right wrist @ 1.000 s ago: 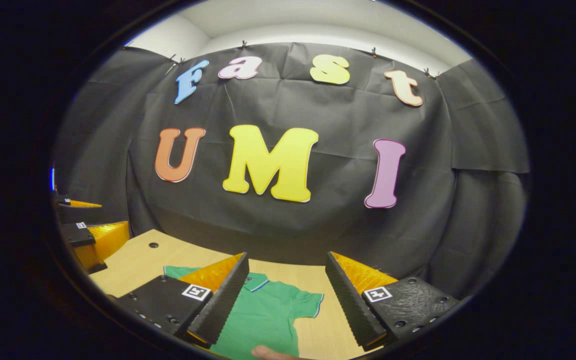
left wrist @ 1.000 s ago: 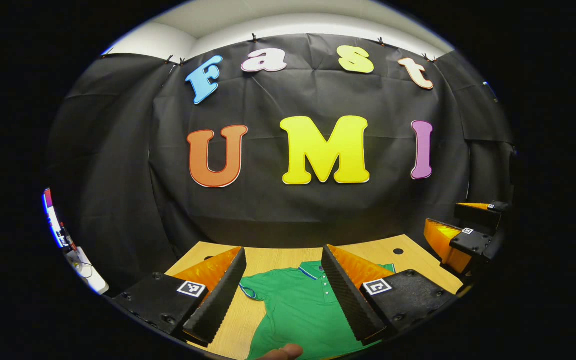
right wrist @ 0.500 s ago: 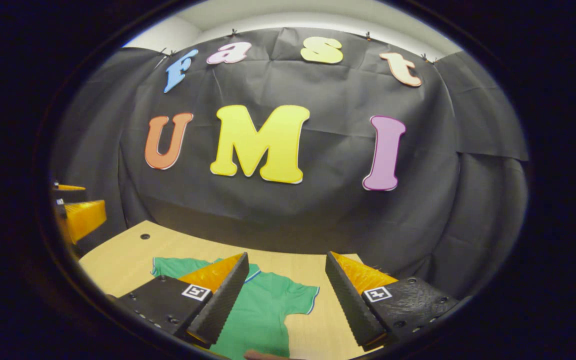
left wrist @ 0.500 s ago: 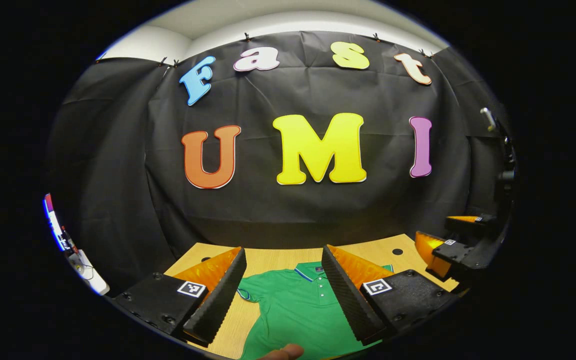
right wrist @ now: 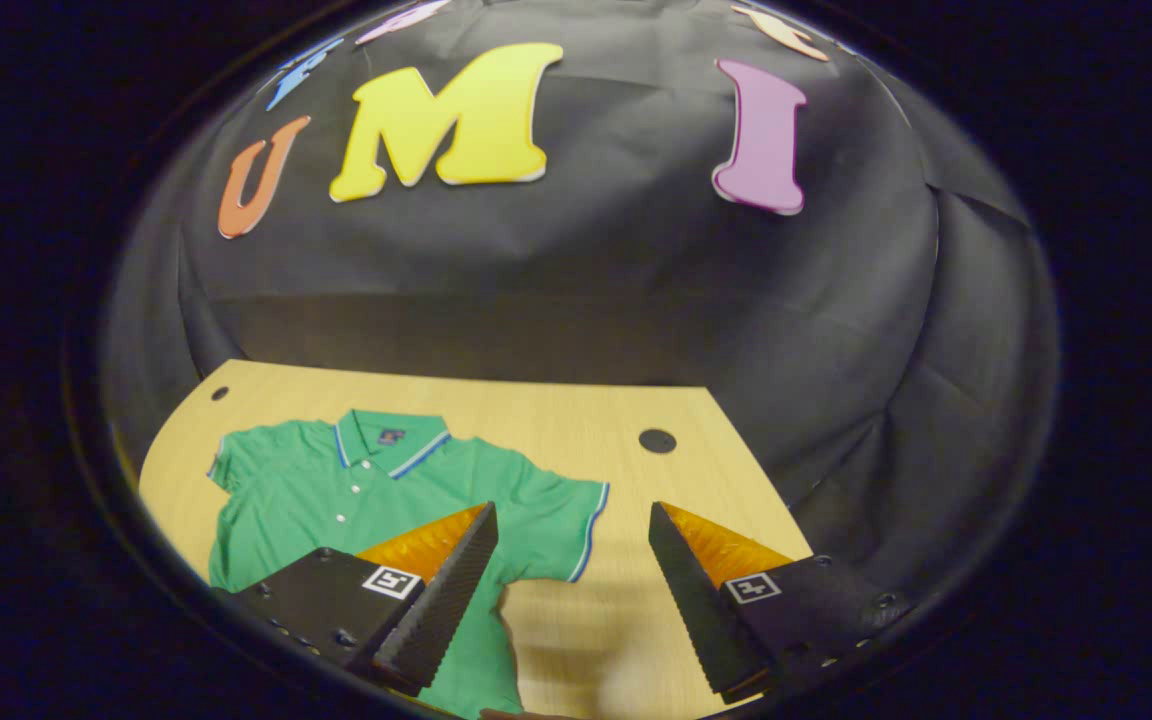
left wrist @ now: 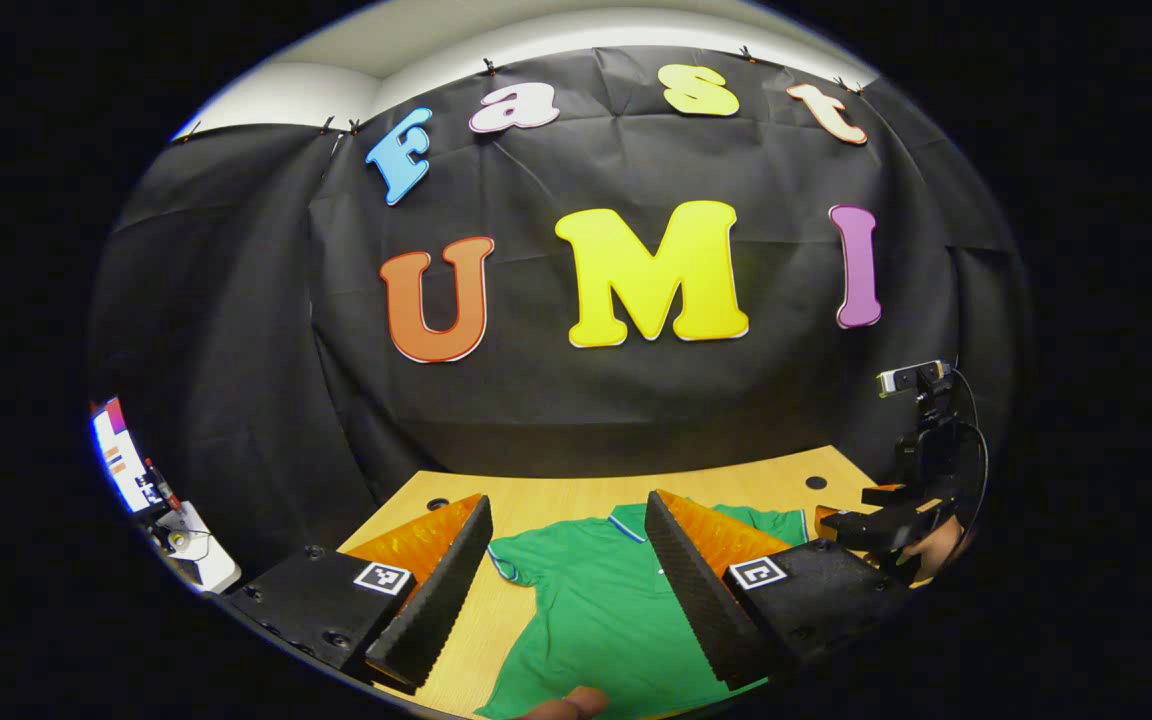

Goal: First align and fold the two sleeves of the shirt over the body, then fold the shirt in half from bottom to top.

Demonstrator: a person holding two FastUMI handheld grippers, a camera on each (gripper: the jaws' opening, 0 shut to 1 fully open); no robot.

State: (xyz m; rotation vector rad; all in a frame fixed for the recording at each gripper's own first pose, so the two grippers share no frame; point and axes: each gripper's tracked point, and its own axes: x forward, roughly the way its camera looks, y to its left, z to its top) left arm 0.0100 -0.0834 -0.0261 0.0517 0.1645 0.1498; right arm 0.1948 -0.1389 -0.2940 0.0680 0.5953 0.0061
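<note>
Starting the sleeve fold — shirt lay flat on the table, both sleeves unfolded. Right gripper hovered by the right sleeve, jaws spread, empty; left gripper likewise spread. Next move, probably: descend and pinch the cuff.

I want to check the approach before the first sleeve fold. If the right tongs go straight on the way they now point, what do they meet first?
Probably the bare wooden table just beside the green shirt's sleeve. The open right tongs tilt down there; depth is unclear.
</note>
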